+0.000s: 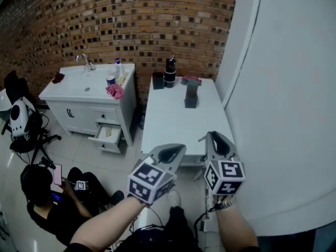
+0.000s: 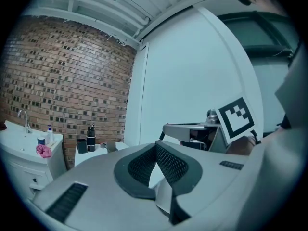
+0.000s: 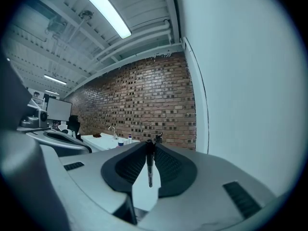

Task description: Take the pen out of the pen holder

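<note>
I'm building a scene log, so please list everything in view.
table: one, white, centre, far end at the brick wall
box: one, black, table's far left corner
flask: one, black, beside box
block: one, dark grey, table's far half
rag: one, pinkish red, behind block
sink cabinet: one, white, left of table, drawer open
pink cloth: one, on cabinet top
dark cloth: one, reddish, cabinet's far left
cup: one, blue, on cabinet
seated person: one, dark clothes, floor, lower left
pen: one, dark, between right gripper's jaws
left gripper: grey, shut, empty
right gripper: grey, shut on pen
</note>
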